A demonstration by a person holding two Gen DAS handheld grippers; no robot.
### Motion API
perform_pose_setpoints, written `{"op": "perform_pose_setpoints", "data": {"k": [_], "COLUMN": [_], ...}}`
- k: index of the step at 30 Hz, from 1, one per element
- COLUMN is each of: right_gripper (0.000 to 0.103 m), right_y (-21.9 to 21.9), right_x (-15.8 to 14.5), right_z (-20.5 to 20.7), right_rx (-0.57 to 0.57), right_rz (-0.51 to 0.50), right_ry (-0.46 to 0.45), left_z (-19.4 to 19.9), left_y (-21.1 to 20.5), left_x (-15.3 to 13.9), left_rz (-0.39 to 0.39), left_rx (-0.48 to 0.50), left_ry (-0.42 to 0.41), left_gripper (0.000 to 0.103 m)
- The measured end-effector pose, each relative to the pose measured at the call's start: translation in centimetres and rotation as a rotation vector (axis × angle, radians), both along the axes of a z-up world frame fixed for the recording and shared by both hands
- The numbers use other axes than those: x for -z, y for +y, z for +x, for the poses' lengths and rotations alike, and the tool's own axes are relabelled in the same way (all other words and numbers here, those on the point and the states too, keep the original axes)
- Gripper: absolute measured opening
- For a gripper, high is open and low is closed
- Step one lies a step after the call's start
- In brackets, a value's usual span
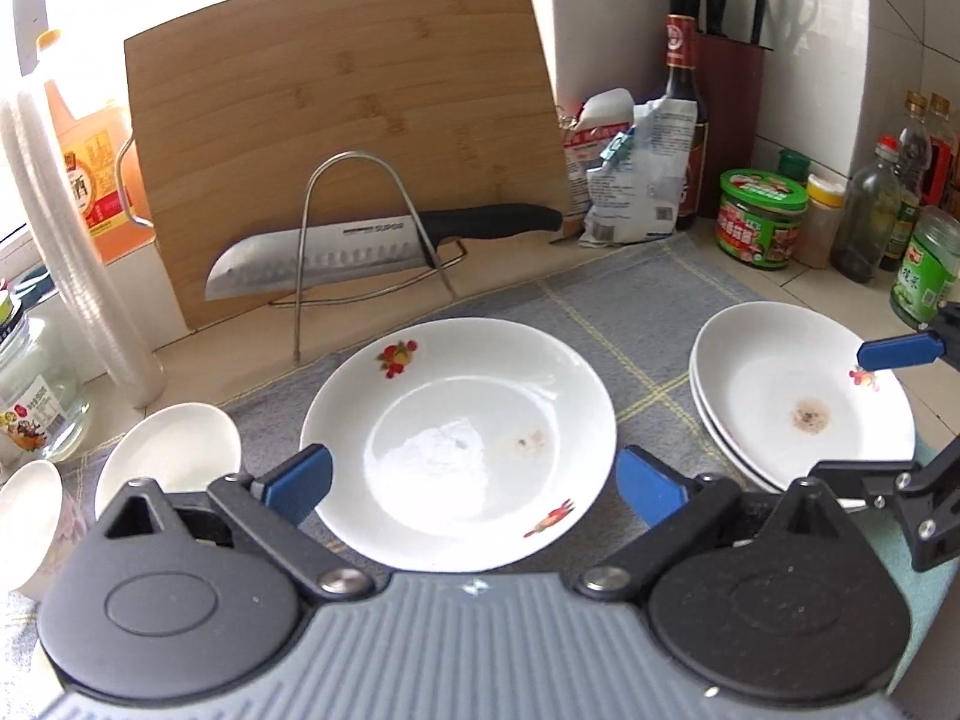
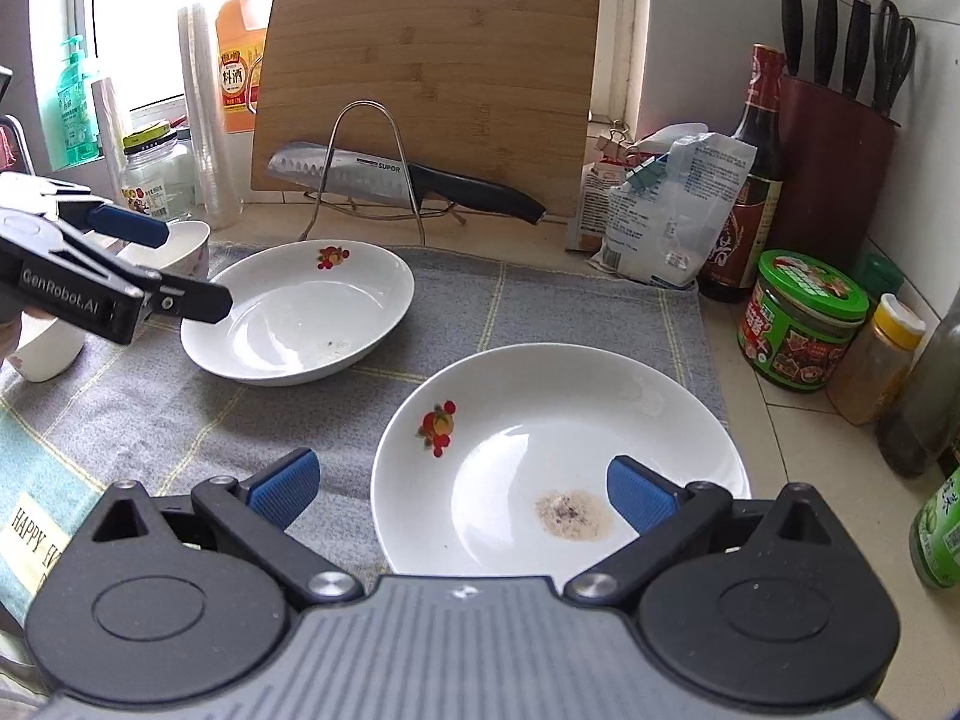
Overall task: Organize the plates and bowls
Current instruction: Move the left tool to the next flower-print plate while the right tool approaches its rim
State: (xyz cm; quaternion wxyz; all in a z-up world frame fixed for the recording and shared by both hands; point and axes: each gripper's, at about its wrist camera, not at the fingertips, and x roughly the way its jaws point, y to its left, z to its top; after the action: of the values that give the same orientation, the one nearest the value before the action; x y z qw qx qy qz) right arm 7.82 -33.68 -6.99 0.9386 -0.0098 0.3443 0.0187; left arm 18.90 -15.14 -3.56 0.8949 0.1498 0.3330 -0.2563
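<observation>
White porcelain: single plate [image 1: 459,444] lies flat on the grey cloth [image 1: 630,312], between the spread, empty fingers of the left gripper [image 1: 471,483]. The right gripper [image 2: 462,489], likewise open and holding nothing, hovers over the stacked plates [image 2: 561,456] just beside. Judgement: pinch the single plate's near rim squarely, lift level, then lower it centred onto the stack, avoiding the bowls [image 1: 168,456] at left.

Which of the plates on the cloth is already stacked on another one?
The right-hand plate, under the right gripper: a second rim shows beneath it. The plate at the left gripper lies alone on the cloth.
</observation>
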Motion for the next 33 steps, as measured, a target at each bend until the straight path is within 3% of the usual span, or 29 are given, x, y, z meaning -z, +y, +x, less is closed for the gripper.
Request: {"op": "perform_pose_setpoints", "data": {"k": [9,20,26,33], "right_gripper": [0.103,0.103,0.103,0.103], "right_y": [2.4,2.1,1.9,2.9], "right_x": [-1.2,-1.2,-0.7,0.4], "right_z": [5.6,12.8,15.5,18.3], "right_rx": [-0.055,-0.228,-0.36,-0.403], "right_rz": [0.0,0.043,0.061,0.038], "right_ry": [0.053,0.115,0.157,0.221], "left_z": [0.9,0.7,0.1,1.0], "left_y": [2.8,1.8,0.6,0.1], "left_x": [2.4,5.1,5.5,6.3], "left_rz": [-0.009,0.031,0.079,0.115], "left_rx": [-0.039,-0.201,-0.211,-0.15], "left_ry": [0.065,0.11,0.088,0.061], "left_gripper": [0.101,0.101,0.101,0.101]}}
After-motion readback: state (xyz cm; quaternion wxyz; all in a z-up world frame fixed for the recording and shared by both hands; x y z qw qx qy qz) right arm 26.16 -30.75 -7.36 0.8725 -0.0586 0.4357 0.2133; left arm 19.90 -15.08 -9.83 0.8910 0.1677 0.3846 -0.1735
